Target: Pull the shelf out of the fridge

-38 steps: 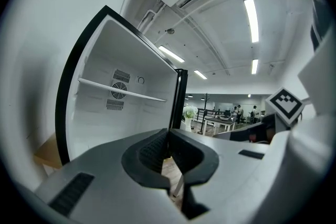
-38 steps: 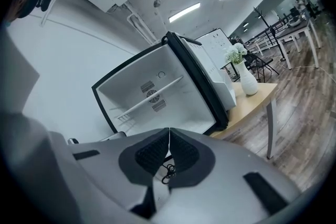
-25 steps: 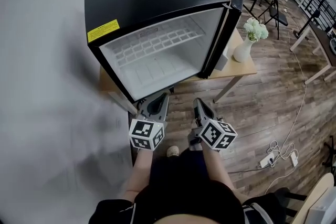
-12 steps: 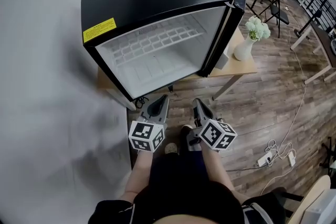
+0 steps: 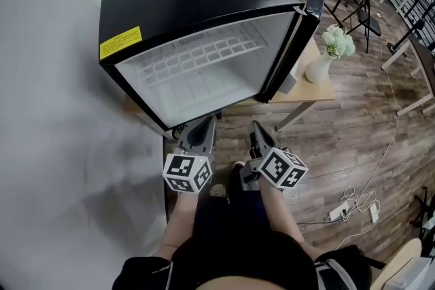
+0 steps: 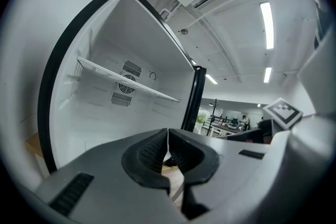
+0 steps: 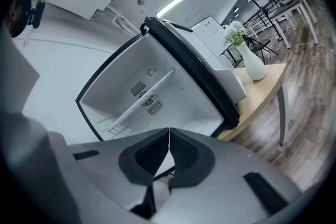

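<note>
- fridge [image 5: 194, 0]: black, stands on the wooden table [image 5: 318, 93] and takes up most of its top. door [image 5: 304, 30] swung open at the fridge's right side.
- shelf [image 6: 125, 80]: white, inside the fridge, seated across the cavity from side wall to side wall. not drawn out.
- white vase [image 5: 317, 68] with pale flowers near the table's right edge, just beside the open door.
- left gripper [image 6: 167, 147]: pads pressed together, nothing between them. it hangs off the table's near edge, facing the open cavity, apart from the fridge.
- right gripper [image 7: 169, 147]: same, pads together, empty, close beside the left one.
</note>
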`<state>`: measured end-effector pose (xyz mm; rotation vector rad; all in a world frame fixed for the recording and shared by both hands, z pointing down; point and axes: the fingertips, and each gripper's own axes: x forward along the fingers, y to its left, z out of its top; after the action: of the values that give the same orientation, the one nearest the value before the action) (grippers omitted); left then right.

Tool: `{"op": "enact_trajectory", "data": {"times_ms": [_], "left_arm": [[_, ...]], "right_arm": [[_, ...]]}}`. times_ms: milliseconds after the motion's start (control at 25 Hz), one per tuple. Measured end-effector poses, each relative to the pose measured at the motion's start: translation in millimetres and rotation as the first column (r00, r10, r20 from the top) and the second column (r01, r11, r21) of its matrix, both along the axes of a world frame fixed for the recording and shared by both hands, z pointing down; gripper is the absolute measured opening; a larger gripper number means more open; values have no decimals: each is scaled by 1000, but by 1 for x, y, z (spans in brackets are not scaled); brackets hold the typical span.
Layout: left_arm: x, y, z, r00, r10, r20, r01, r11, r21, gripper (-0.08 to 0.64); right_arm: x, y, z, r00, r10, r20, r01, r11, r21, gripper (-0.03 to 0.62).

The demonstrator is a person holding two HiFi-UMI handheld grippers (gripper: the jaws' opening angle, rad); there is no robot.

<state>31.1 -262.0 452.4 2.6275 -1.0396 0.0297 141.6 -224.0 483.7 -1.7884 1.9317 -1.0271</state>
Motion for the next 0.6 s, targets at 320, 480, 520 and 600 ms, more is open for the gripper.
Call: {"op": "enact_trajectory", "data": {"times_ms": [320, 480, 520, 600], "left_arm": [[-11, -32, -9, 957, -152, -247, 117, 981, -151, 8], [-14, -44, -11, 929, -197, -313, 136, 969, -206, 8], [-14, -47, -12, 920, -204, -335, 135, 967, -218, 8], [-13, -54, -15, 901, -214, -379, 129, 963, -237, 8]], "right_arm": [[7, -33, -10, 993, -46, 105, 43, 999, 27, -8], [9, -55, -19, 988, -73, 137, 66, 997, 48, -8], [8, -61, -22, 986, -81, 148, 74, 996, 56, -8], [7, -72, -26, 980, -101, 174, 91, 994, 67, -6]]}}
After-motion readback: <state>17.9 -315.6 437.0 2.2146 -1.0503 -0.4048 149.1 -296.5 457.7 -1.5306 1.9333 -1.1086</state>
